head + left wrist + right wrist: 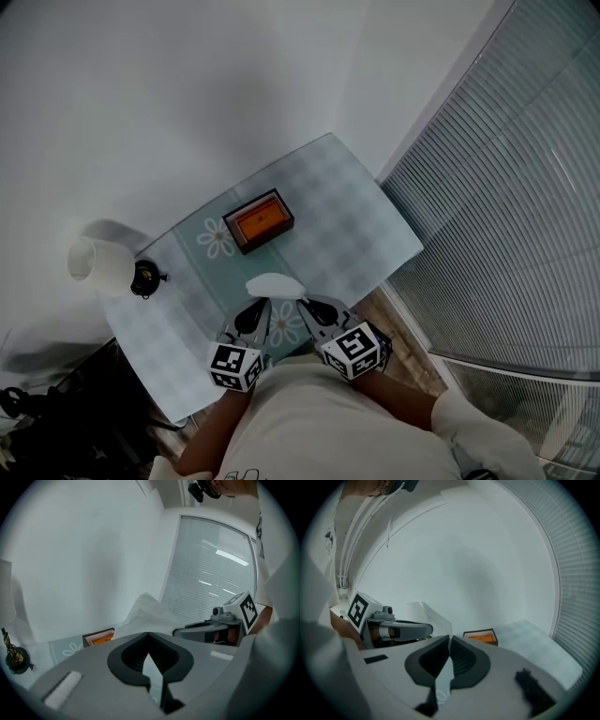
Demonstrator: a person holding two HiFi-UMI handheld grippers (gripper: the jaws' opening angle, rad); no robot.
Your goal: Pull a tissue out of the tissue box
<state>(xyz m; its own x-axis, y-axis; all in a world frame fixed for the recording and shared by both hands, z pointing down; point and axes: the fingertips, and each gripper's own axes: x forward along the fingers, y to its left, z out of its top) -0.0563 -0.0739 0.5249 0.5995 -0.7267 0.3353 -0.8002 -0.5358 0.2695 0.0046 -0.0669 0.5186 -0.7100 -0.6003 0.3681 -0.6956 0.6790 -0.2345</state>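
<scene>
A white tissue (pixel 275 285) hangs in the air over the near side of the table, stretched between my two grippers. The left gripper (pixel 260 305) is shut on its left edge and the right gripper (pixel 306 304) on its right edge. In the left gripper view the tissue (pixel 151 610) rises just past the closed jaws (pixel 149 634), with a strip of it pinched between them. The right gripper view shows the same: the tissue (pixel 429 615) beyond the closed jaws (pixel 450 638). The tissue box (pixel 259 221), dark brown with an orange top, lies further back on the table.
The table (pixel 356 216) has a pale checked cloth with flower prints. A white lamp (pixel 97 265) and a small dark ornament (pixel 145 277) stand at its left end. Window blinds (pixel 506 225) run along the right, and a white wall stands behind.
</scene>
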